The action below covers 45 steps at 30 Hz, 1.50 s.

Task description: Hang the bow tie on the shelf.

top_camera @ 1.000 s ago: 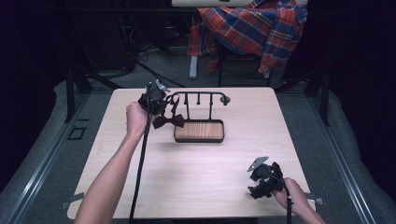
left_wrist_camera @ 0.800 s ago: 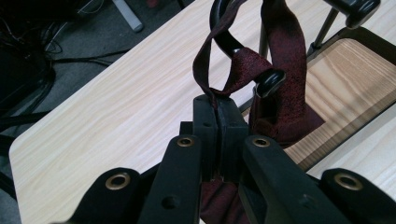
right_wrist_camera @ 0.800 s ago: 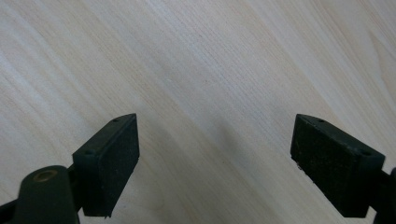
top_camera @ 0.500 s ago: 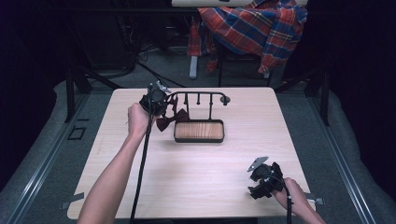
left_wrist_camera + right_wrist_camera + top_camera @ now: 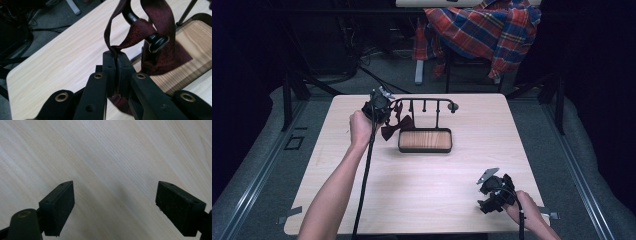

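The dark red fabric bow tie with its neck strap [image 5: 160, 27] is located at the left end of the black metal hanging rack with a wooden base tray [image 5: 425, 140], which stands near the far edge of the light wooden surface [image 5: 437, 190]. In the left gripper view the strap is looped over a black hook end of the rack, and a fold of the strap is pinched between the closed fingers of the left gripper [image 5: 116, 53]. The right gripper [image 5: 493, 192] is held low over the surface near its front right corner, well apart from the rack, with its fingers spread wide and nothing between them. The step in hand is judged to be hanging the bow tie on the rack or removing it; which one cannot be determined. If the strap is pulled sideways while caught on the hook, the light rack could be dragged or tipped. Because only a thin fold is gripped, the fabric could slip free.
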Each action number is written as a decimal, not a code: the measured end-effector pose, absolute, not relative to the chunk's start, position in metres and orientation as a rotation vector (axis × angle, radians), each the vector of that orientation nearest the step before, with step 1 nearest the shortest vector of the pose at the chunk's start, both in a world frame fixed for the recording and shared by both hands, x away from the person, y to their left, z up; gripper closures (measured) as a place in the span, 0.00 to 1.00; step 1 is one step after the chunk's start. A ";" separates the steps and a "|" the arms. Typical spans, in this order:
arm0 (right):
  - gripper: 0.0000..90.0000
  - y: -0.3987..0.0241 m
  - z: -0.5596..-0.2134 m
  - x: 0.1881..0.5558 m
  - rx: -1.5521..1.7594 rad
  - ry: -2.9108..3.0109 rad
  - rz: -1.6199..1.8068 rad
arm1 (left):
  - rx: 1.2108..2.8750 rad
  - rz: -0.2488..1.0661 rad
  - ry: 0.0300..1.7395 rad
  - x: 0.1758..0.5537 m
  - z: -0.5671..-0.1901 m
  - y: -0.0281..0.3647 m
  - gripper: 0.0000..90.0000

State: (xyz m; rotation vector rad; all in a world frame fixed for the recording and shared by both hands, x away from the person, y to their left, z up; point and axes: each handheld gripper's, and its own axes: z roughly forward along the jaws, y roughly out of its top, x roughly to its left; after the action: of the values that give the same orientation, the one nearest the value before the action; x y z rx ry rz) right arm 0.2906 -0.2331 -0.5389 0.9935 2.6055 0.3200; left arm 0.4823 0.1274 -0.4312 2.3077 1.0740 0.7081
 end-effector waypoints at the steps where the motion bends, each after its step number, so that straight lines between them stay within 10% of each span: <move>1: 0.17 -0.233 -0.539 0.291 0.993 2.605 0.320 | 2.315 0.701 1.073 0.483 -0.432 0.127 0.97; 45: 0.17 -0.232 -0.538 0.290 0.988 2.596 0.314 | 2.245 0.638 1.112 0.451 -0.419 0.152 0.23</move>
State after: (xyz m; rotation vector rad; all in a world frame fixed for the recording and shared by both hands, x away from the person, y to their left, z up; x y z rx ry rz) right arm 0.2898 -0.2321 -0.5375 0.9876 2.5958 0.3139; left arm 0.4511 0.1519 -0.4193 2.2448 1.1125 0.6377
